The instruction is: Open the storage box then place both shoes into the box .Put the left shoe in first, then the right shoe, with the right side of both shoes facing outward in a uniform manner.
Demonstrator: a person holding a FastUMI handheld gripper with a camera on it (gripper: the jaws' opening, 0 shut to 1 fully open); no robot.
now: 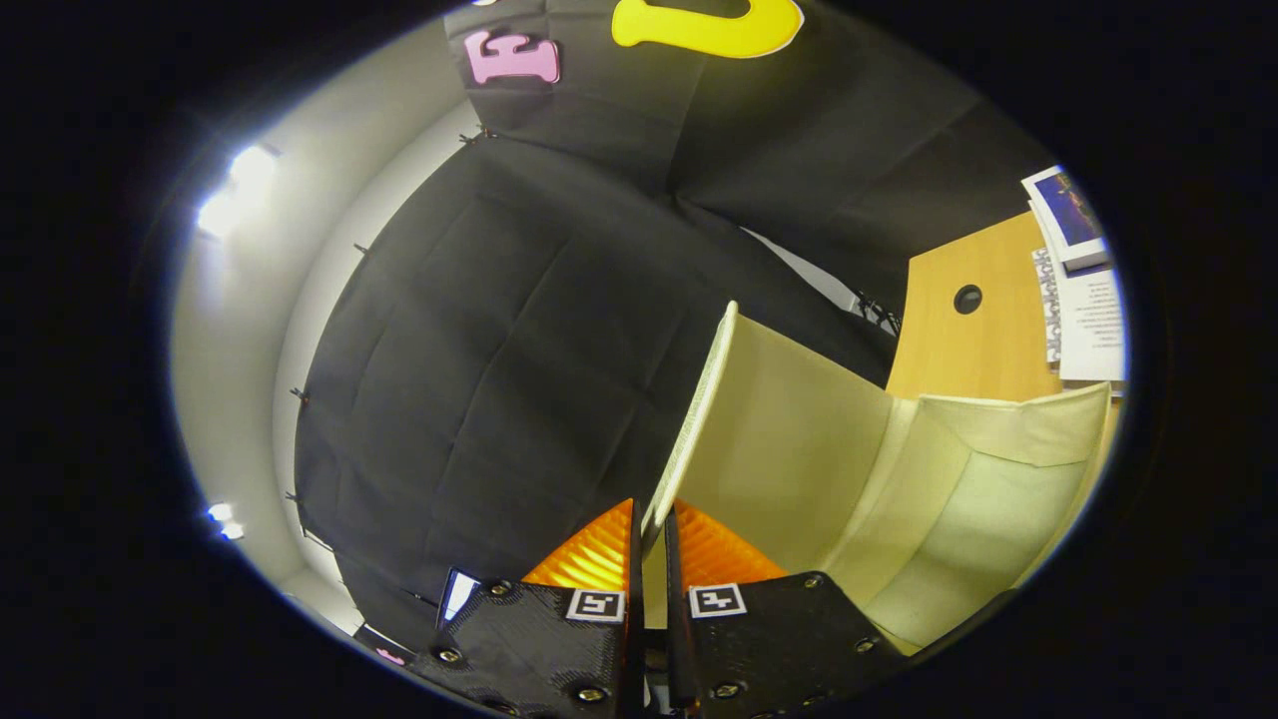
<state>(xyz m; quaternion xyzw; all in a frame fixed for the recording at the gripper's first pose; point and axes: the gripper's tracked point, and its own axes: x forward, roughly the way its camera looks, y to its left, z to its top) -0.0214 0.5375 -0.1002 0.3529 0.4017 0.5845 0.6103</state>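
The pale cream fabric storage box (958, 499) is the landmark here, and it sits open just ahead of the gripper (649, 544) and off to its right. Its hinged lid flap (779, 429), the same cream cloth with a stitched edge, stands up on edge out of the box. The jaws are almost fully closed, and the lower rim of that flap runs right down into the narrow slot between them, so they look pinched on the lid; both fingers (599, 559) sit tight against it on either side.

Inside the box I see bare cream lining on the walls and floor, with a folded inner flap along the far wall. No shoe lies in the part that shows.

Beyond the box is a light wooden tabletop (973, 340) with a small dark round cable hole (967, 299) in it. Past that, at the tabletop's far side, lie some white printed sheets (1088, 320) and a booklet with a blue cover (1068, 212).

Behind the raised lid hangs the black cloth wall (519, 350), and beside that a white room wall (230, 340) carries bright lamps (235, 190).
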